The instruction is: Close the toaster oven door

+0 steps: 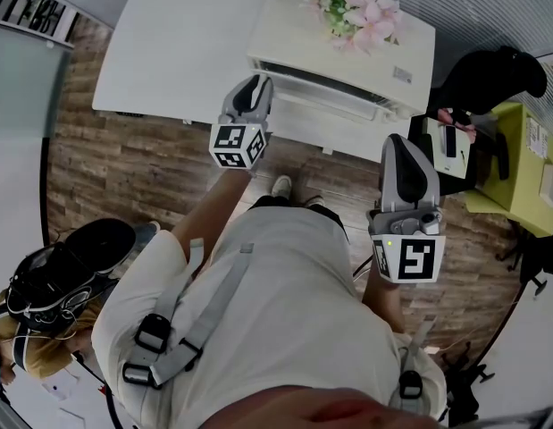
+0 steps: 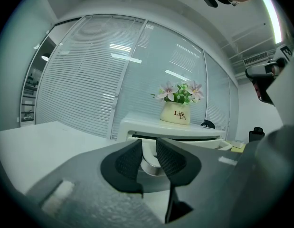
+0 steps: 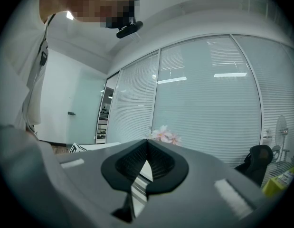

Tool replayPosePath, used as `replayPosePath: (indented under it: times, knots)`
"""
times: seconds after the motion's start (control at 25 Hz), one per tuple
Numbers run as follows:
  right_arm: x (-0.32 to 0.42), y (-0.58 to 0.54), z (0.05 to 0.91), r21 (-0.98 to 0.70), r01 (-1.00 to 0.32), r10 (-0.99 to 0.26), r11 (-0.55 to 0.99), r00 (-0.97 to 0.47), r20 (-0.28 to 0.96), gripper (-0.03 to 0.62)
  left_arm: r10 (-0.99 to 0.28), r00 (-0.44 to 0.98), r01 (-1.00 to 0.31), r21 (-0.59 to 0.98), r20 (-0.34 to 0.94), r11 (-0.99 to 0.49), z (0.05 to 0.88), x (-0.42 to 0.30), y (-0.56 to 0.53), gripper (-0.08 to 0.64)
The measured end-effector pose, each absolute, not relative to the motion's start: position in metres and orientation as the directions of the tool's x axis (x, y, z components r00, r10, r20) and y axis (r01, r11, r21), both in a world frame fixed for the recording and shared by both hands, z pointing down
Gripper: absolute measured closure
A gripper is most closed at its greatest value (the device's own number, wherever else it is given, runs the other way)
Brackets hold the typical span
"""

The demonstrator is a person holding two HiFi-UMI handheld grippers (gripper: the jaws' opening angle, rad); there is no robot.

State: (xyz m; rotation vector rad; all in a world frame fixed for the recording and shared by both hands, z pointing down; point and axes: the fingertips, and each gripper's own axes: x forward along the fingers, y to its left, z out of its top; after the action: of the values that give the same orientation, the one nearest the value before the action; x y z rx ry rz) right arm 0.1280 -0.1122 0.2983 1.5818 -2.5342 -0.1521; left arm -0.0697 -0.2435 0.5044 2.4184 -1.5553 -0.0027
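White tabletop, toaster oven door dropped open.
Left hand-held gripper, jaws apart, seemingly straddles its handle to lift; right hand-held gripper hangs closed.

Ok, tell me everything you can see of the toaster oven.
The toaster oven is a white, glossy box standing on the white table. A dark gap runs under its top edge, so its front looks ajar. A cream pot of pink flowers sits on top. The left gripper is at its front; contact is unclear.
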Motion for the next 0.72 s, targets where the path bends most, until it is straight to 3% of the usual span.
replayPosePath:
  times: [0.72]
  knots:
    - [0.130,-0.116,0.298,0.168,-0.883,-0.899,0.438,-0.432,0.075,0.588,-0.895,0.427,-0.892,0.223,0.130,-0.393,0.500,-0.067,-0.257,0.455]
